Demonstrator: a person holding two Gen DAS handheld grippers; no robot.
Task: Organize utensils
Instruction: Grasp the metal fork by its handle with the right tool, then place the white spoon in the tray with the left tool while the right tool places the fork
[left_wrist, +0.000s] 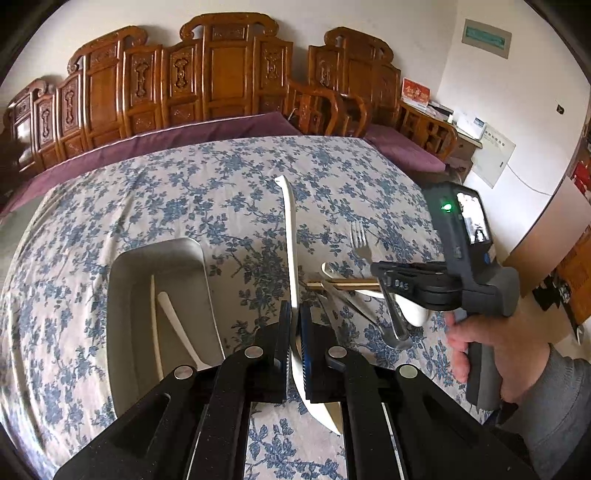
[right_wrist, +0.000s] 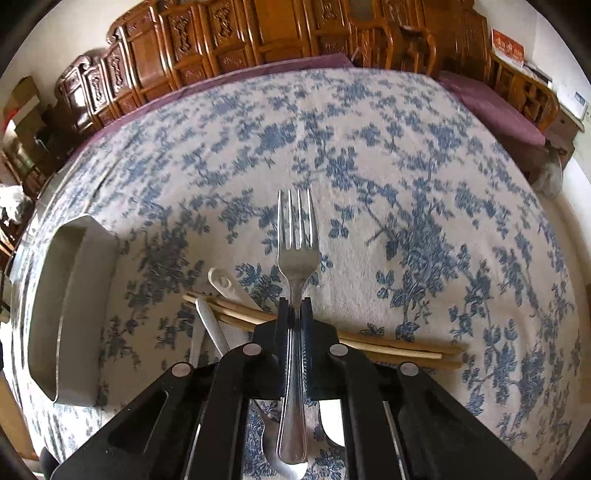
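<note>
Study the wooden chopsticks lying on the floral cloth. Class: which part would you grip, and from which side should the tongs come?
Probably the bare stretch of the chopsticks to the right of the right tongs, coming from above. They lie flat side by side, so the fingers can straddle both across their width. Their left ends are crowded by a white spoon and a metal handle; the fork crosses them.
</note>
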